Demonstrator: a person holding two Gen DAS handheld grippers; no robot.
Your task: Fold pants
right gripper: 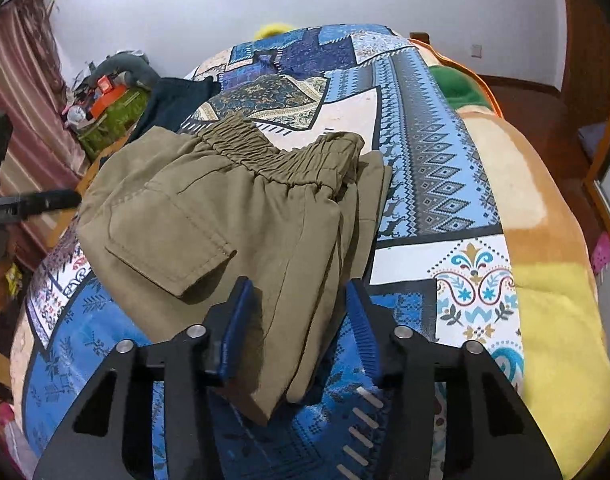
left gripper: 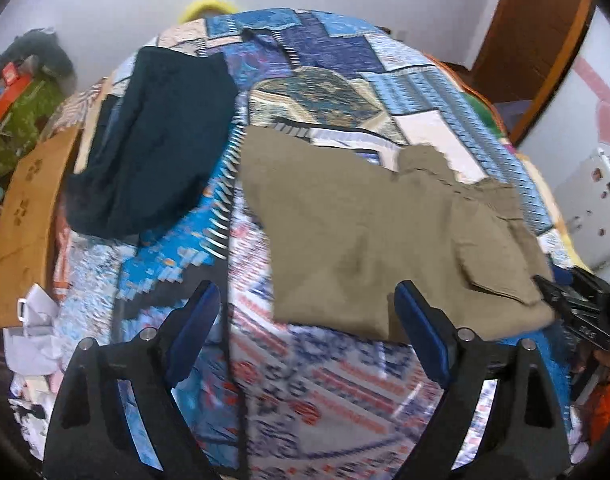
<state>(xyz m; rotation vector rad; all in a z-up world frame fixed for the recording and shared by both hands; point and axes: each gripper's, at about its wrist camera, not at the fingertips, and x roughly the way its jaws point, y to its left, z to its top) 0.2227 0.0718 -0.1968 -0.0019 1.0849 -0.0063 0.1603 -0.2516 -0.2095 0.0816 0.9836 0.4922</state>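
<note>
Olive pants (right gripper: 209, 216), no readable label

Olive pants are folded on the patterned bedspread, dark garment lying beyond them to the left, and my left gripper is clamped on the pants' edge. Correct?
Not quite: the left gripper is open, holding nothing, as the left wrist view shows. The rest stands: olive pants folded on the patterned bedspread, dark garment beyond them to the left.

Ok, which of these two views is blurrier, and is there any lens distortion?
Left wrist view: motion-smeared, olive-green cotton pants and patchwork bedspread soft. Right wrist view: sharper, elastic waistband crisp. Both bulge with fisheye, with dark corners.
</note>
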